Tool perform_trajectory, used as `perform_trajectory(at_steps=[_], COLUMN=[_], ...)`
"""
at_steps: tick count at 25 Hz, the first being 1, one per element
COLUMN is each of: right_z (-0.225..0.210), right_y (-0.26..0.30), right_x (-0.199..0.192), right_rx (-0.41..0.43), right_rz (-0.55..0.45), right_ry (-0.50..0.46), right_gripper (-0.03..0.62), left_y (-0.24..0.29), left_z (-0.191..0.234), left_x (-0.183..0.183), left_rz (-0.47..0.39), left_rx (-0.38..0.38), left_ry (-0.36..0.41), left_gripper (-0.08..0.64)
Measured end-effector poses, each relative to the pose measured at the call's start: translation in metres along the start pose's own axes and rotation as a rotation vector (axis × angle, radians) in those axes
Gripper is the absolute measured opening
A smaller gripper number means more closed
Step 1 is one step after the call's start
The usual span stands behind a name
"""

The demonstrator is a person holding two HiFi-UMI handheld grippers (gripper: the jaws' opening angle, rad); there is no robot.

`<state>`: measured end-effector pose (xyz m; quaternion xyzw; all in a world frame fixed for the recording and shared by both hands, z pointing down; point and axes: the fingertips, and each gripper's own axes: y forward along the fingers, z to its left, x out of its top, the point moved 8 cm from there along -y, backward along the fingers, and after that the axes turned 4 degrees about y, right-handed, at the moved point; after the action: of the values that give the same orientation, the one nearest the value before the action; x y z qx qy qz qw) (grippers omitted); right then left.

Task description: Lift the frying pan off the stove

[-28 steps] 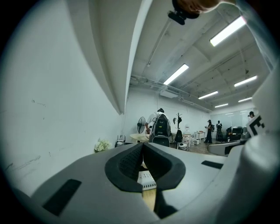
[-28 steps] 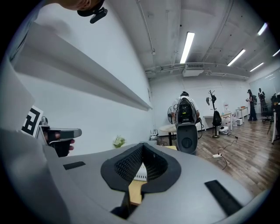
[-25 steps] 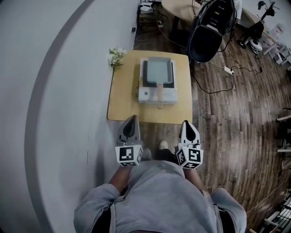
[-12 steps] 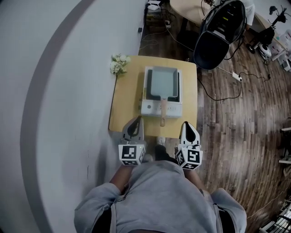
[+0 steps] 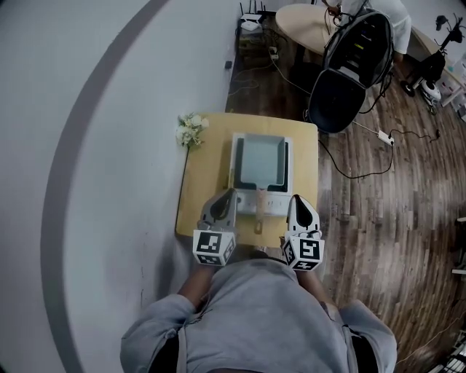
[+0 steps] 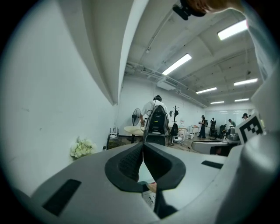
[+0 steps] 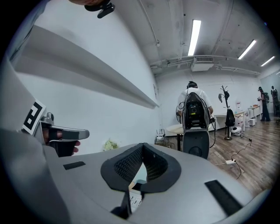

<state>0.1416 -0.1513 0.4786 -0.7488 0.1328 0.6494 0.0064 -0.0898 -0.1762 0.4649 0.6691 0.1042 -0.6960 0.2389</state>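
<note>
In the head view a rectangular grey frying pan (image 5: 260, 161) sits on a white single-burner stove (image 5: 272, 205) on a small wooden table (image 5: 202, 182). Its wooden handle (image 5: 258, 209) points toward me. My left gripper (image 5: 231, 192) is over the table's near edge, just left of the handle, jaws shut and empty. My right gripper (image 5: 298, 197) is at the stove's near right corner, also shut and empty. In the left gripper view the left gripper (image 6: 143, 146) shows its pads pressed together, as does the right gripper (image 7: 142, 146) in the right gripper view. Neither touches the pan.
A bunch of white flowers (image 5: 190, 130) stands at the table's far left corner beside the white wall (image 5: 87, 146). A black chair (image 5: 342, 69) and a round table (image 5: 309, 22) are beyond, with cables (image 5: 364, 156) on the wooden floor at right.
The table, stove and pan have come nearer in the head view. Both grippers, earlier short of the table's near edge, now reach over it on either side of the pan handle.
</note>
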Motion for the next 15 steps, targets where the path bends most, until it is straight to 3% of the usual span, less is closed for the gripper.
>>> perform_trajectory(at_steps=[4,7,11,15], right_z=[-0.003,-0.003,-0.004,-0.004], right_y=[0.018,0.024,0.03,0.036], right_x=[-0.01,-0.012,-0.021,-0.039], right_rx=[0.036,0.062,0.102,0.168], right_rz=[0.067,0.095,0.151,0.246], right_ry=[0.03,0.044,0.085,0.164], right_gripper=[0.0,0.006,0.051,0.091], left_y=[0.017,0.025,0.033,0.042], left_z=[0.0,-0.001,0.001,0.005], left_x=[-0.015,-0.023,-0.032,-0.047], left_rz=[0.094,0.137,0.177,0.217], left_rx=[-0.081,-0.125,-0.179,-0.242], left_ry=[-0.073,-0.144,-0.245,-0.399], left_gripper=[0.016,0.095,0.125,0.153])
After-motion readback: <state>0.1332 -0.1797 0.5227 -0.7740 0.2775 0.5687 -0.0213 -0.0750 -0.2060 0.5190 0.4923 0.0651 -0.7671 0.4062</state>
